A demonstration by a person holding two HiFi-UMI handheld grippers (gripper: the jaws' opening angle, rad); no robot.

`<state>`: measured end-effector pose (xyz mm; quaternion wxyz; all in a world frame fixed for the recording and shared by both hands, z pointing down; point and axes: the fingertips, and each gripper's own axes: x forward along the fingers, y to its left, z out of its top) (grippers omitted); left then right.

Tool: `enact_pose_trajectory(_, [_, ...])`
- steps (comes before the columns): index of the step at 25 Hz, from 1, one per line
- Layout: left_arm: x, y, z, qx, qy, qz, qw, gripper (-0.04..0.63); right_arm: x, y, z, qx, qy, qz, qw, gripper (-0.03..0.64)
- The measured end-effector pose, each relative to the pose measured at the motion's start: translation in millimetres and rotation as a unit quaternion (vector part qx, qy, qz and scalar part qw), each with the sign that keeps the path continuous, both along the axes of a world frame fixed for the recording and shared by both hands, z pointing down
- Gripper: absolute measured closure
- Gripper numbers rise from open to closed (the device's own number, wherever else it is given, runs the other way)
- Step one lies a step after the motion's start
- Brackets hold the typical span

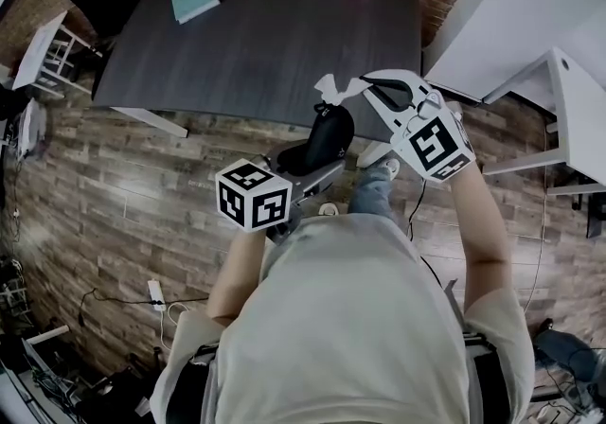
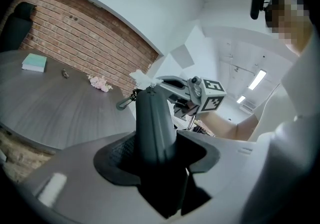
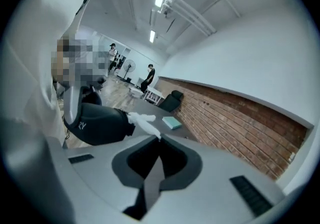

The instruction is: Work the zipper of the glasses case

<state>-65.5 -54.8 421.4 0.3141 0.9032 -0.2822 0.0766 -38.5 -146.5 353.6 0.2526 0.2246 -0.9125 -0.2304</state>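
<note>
1. We hold the black glasses case [image 1: 329, 136] in the air, over the wooden floor [image 1: 123, 176] just in front of the dark table [image 1: 265, 44].
2. Our left gripper [image 1: 308, 169] clamps the case's lower end between its jaws, and the case rises out of them.
3. Our right gripper [image 1: 367, 84] has its jaws pressed together on the end of a white ribbon [image 1: 333, 88] that is fixed at the case's top end.

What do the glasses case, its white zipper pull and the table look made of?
Glasses case: black and matte, probably a fabric-covered or moulded foam shell; it is smooth and rounded, without shine.
White zipper pull: soft cloth or ribbon; it bends and crumples.
Table: dark grey wood or wood-look laminate; streaky grain runs along it.
</note>
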Motion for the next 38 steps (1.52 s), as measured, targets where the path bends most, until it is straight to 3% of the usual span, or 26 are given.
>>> enact_pose_trajectory(6, [5.1, -5.0, -7.4, 0.01, 0.025, -0.009, 0.9996, 0.356, 11.8, -16.5, -19.8, -0.003, -0.011, 0.03, 0.999, 0.615])
enact_pose_trajectory(11, [5.2, -15.2, -21.8, 0.049, 0.02, -0.025, 0.9983, 0.359, 29.6, -30.2, -16.0, -0.01, -0.001, 0.053, 0.999, 0.615])
enact_pose_trajectory(14, [4.5, -21.4, -29.2, 0.053, 0.042, -0.029, 0.9973, 0.36, 38.6, -35.5, -10.2, -0.026, -0.009, 0.069, 0.997, 0.615])
enact_pose_trajectory(23, [-1.7, -40.3, -45.8, 0.071, 0.077, -0.057, 0.9929, 0.362, 48.5, -27.4, 28.1, -0.106, -0.053, 0.09, 0.989, 0.615])
enact_pose_trajectory(27, [-8.0, -53.8, -57.3, 0.07, 0.108, -0.071, 0.9891, 0.362, 45.5, -18.7, 43.7, -0.143, -0.078, 0.095, 0.982, 0.615])
enact_pose_trajectory(38, [-4.4, -100.1, -75.1, 0.087, 0.125, -0.088, 0.9845, 0.36, 20.9, 20.9, 84.6, -0.236, -0.114, 0.086, 0.961, 0.615])
